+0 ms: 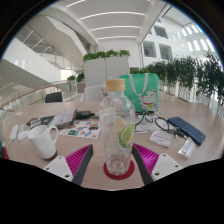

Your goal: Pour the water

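Observation:
A clear plastic bottle [118, 130] with a white cap and a lime-slice label stands upright on a round red coaster [108, 172] on the wooden table [60, 150]. It stands between my gripper's [119, 155] two fingers, with a gap on each side. The pink pads [80, 160] flank the coaster left and right. The gripper is open and touches nothing. A white mug [42, 140] stands on the table to the left of the bottle.
Glasses [150, 122] and a dark flat case [187, 128] lie right of the bottle. Magazines [80, 127] lie behind the mug. A teal bag [140, 88] and a white planter [105, 68] stand at the table's far side.

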Motion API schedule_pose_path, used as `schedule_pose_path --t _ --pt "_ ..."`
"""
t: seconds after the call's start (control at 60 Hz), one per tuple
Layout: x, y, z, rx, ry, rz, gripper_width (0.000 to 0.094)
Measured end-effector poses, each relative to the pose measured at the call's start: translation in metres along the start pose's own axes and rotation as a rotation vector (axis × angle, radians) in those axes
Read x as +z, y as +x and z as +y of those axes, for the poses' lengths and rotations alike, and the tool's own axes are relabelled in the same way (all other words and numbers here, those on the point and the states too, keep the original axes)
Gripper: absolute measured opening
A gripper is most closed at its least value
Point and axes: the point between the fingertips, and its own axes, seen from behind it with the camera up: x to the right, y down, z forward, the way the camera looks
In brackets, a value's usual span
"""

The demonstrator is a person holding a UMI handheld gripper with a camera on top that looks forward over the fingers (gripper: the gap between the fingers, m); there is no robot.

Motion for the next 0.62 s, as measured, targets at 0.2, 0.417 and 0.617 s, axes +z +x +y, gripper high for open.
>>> schedule_pose_path --t 0.2,0.417,0.617 --pt "-0.102 -0.027 0.004 0.031 -0.021 0.07 0.084" --pt "-0.23 -0.077 -0.004 0.013 -0.026 0.156 0.0838" --pt "-0.308 -0.114 -0.02 -0.015 -0.027 0.193 0.0839"
